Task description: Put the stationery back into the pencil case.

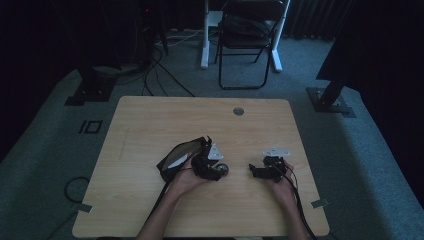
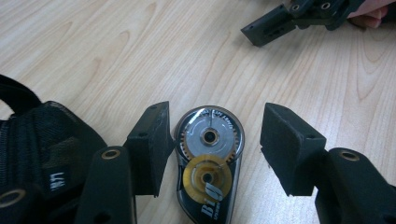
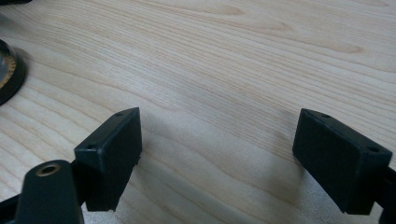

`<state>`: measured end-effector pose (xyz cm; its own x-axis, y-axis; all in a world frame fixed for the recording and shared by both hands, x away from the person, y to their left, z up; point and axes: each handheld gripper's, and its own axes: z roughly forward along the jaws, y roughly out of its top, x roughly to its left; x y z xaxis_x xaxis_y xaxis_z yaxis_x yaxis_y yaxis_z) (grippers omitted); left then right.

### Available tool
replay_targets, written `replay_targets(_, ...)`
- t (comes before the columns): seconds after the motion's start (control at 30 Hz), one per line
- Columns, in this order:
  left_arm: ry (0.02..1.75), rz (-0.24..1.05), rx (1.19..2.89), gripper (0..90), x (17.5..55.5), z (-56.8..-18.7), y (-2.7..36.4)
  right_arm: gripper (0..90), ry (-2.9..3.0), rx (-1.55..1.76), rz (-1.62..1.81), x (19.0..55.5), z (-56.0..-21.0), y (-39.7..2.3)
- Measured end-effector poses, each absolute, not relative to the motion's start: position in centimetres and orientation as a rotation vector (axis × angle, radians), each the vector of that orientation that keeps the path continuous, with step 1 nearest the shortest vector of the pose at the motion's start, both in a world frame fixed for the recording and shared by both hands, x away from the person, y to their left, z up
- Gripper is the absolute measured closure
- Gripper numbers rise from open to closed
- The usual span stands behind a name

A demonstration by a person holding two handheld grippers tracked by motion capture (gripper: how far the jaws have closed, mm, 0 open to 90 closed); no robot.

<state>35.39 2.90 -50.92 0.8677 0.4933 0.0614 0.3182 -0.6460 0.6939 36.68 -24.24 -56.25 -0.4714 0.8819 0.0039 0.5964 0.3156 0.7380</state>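
Where gripper (image 2: 212, 140) straddles dispenser (image 2: 210, 161), side gaps

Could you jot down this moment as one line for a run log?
left hand-held gripper: open, tape dispenser between jaws, unpressed | right hand-held gripper: open, over bare table | black pouch: beside left hand

Dim room; folding chair (image 1: 245, 37); grey carpet (image 1: 350, 165).

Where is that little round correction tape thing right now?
The correction tape lies flat on the table, between the left gripper's open jaws, just right of the black mesh pouch.
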Motion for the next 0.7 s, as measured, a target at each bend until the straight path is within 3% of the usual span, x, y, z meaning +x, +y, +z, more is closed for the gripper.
replay_targets(0.4,0.566,0.324,2.358,42.9,35.1,-51.9,1.7,15.6,2.186,1.313,0.966,36.7,-56.2,-24.2)
replay_targets(0.7,0.591,0.343,2.377,37.7,35.2,-52.7,1.1,15.6,2.186,1.312,0.966,36.7,-56.2,-24.2)
